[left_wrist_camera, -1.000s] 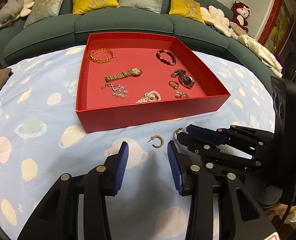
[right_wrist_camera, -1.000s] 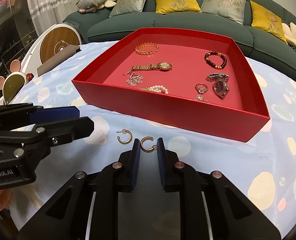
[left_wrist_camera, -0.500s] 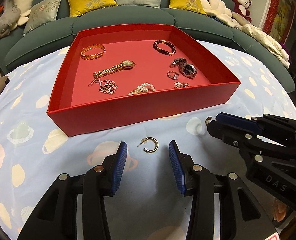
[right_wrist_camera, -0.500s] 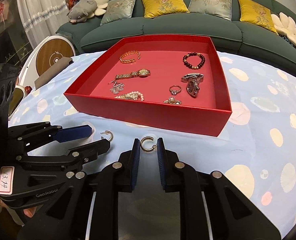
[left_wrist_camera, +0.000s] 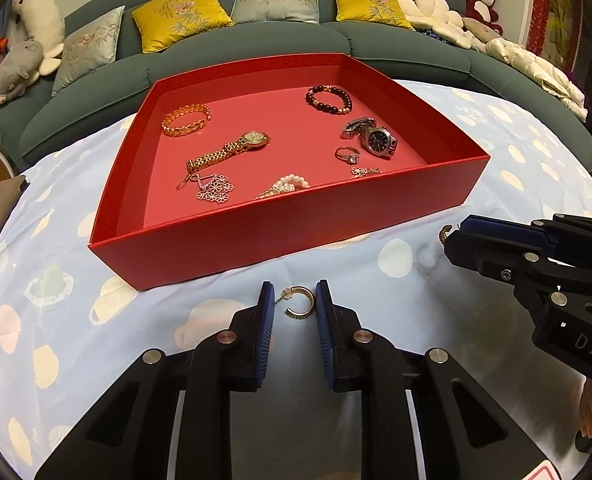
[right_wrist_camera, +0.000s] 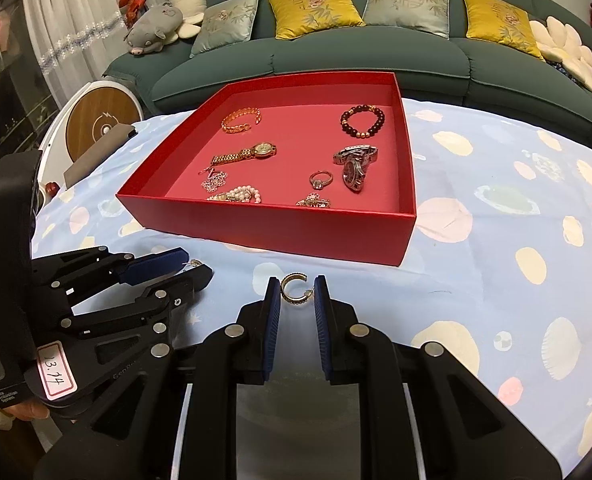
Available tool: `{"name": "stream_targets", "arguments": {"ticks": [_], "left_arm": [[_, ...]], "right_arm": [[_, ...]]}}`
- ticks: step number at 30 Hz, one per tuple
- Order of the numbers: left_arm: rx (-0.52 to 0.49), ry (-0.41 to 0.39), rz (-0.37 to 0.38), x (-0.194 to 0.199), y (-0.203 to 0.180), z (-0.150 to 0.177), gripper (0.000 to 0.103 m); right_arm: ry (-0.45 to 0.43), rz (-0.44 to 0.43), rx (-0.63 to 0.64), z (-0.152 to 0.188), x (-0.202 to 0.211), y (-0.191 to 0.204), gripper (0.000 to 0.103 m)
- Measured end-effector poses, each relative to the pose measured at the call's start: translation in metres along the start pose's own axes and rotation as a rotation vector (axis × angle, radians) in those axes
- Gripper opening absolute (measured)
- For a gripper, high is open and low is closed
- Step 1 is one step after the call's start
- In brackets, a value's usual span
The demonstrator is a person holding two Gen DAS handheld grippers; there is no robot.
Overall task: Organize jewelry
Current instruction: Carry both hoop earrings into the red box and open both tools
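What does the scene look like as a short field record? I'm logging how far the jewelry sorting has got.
Left gripper: jaws closing, first hoop earring between them
Right gripper: shut on second hoop earring
Red tray: gold bracelet, beaded bracelet, gold watch, silver watch, ring, pearl piece, flower pendant
Outside tray: both earrings, in front of its near wall
Surface: blue spotted cloth
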State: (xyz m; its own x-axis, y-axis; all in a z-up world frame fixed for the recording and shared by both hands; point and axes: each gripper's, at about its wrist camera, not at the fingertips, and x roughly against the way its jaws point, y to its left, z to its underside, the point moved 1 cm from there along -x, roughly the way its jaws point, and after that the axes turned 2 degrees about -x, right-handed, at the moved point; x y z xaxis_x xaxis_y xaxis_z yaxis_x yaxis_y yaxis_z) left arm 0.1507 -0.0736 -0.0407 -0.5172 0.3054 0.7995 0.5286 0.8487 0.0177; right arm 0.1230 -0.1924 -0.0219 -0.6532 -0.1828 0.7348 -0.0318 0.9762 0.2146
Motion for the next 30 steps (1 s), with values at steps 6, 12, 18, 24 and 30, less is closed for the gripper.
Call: {"name": "stream_targets", "arguments": {"ticks": [6, 12, 18, 24, 30], "left_arm": [[0.004, 0.003, 0.012, 0.003, 0.002, 0.000, 0.018], [0.035, -0.011, 0.032, 0.014, 0.010, -0.002, 0.018], [0.089, -0.037, 0.061, 0.033, 0.022, -0.006, 0.018], [0.125, -0.085, 0.057, 0.052, 0.035, -0.015, 0.018], [0.157, -0.105, 0.044, 0.060, 0.046, -0.020, 0.018]], "right_arm": [[-0.005, -0.006, 0.004, -0.002, 0.001, 0.004, 0.017], [-0.011, -0.012, 0.008, -0.005, 0.001, 0.008, 0.017], [-0.023, -0.024, 0.017, -0.011, 0.003, 0.015, 0.017], [-0.045, -0.035, 0.024, -0.020, 0.007, 0.024, 0.017], [-0.064, -0.049, 0.035, -0.029, 0.008, 0.036, 0.017]]}}
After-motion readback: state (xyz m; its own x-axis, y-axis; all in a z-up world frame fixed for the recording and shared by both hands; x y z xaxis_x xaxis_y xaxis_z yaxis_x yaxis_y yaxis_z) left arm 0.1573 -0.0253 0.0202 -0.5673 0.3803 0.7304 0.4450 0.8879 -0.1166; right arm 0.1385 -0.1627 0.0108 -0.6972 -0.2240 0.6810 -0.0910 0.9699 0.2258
